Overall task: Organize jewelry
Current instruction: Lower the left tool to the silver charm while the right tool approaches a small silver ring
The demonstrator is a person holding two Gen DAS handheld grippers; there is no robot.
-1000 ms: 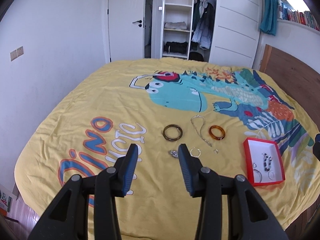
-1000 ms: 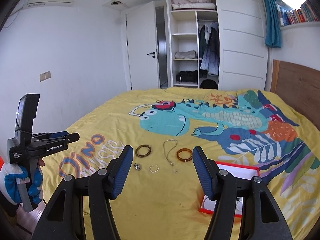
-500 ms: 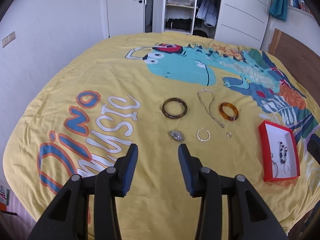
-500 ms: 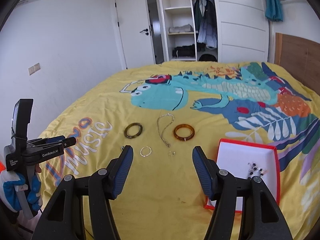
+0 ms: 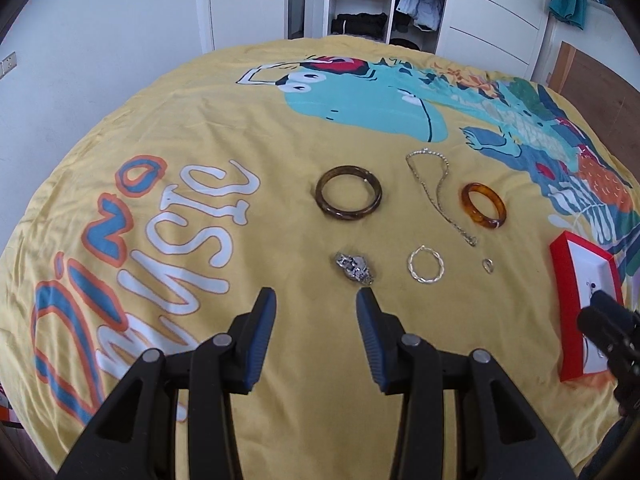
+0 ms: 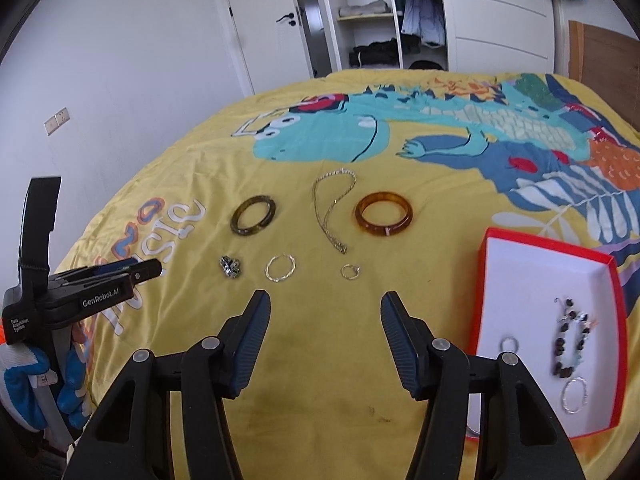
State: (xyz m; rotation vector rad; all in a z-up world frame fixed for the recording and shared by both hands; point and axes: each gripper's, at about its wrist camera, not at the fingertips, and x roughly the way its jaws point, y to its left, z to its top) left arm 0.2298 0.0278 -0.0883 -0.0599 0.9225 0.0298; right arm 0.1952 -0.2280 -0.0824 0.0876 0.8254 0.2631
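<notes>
Jewelry lies on a yellow bedspread: a dark bangle, an amber bangle, a silver chain, a twisted silver hoop, a small ring and a silver clump. My left gripper is open and empty, just short of the clump. My right gripper is open and empty, short of the small ring and hoop. A red box at the right holds a beaded bracelet and silver hoops.
The bed's near edge lies below both grippers. The left gripper and gloved hand show at the left of the right wrist view. A wooden headboard is at the far right, a wardrobe and door behind the bed.
Both grippers have moved forward and down toward the jewelry, which now looks larger and nearer. Both stay open and empty.
</notes>
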